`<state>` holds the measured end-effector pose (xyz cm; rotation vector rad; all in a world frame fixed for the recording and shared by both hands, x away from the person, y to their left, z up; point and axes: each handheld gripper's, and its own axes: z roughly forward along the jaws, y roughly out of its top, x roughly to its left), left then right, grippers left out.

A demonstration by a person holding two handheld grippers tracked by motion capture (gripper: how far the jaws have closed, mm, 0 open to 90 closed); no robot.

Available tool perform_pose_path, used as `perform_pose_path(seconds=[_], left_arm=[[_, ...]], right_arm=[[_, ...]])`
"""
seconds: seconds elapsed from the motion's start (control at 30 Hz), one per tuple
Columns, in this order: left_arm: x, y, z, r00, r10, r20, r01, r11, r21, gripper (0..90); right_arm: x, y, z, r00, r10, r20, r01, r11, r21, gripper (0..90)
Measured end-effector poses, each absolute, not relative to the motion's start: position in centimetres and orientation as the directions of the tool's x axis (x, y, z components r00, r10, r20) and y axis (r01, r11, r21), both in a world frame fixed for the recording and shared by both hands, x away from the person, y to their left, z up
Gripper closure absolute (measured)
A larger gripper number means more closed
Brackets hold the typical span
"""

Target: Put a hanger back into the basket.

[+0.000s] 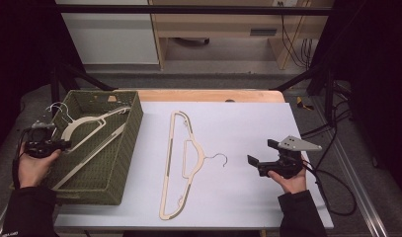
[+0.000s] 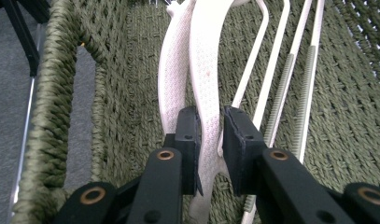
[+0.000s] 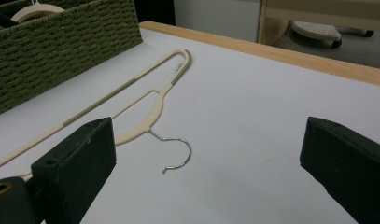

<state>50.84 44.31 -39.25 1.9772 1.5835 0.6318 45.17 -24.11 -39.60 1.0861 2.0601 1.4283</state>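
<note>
Item: cream hanger (image 2: 207, 88), in woven basket (image 1: 120, 163) at bench (image 1: 248, 123) left. Light, stiff, smooth plastic; best taken at the shoulder arm. Left gripper (image 2: 211, 126): jaws flank that arm, contact uncertain. Right gripper (image 1: 260, 160): jaws apart, empty.

claw (image 2: 210, 133): jaws flank the white hanger (image 2: 204, 70), slight gaps either side
hanger: inside the green woven basket (image 2: 127, 93)

- No readable text, label, brand, number or sign appears anywhere in these views.
- A small pale tag on the woven olive-green basket (image 1: 120, 159) is too blurred to read.
</note>
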Motion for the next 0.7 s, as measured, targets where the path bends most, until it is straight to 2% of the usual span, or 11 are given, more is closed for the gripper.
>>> perform_pose_path(seconds=[0.23,0.33,0.7], left_arm=[[50.1,44.1,-38.2,0.214,0.976,0.031,0.709,-0.178,0.683,68.0],[49.3,44.1,-37.0,0.227,0.974,-0.015,0.663,-0.144,0.734,65.9],[46.6,42.1,-33.2,0.315,0.949,-0.009,0.511,-0.162,0.844,56.0]], right_arm=[[45.1,-24.2,-39.5,-0.613,0.784,0.096,0.364,0.172,0.915,4.3],[45.1,-24.3,-39.5,-0.611,0.785,0.1,0.364,0.167,0.916,4.1],[45.0,-24.3,-39.3,-0.613,0.784,0.099,0.36,0.165,0.918,4.0]])
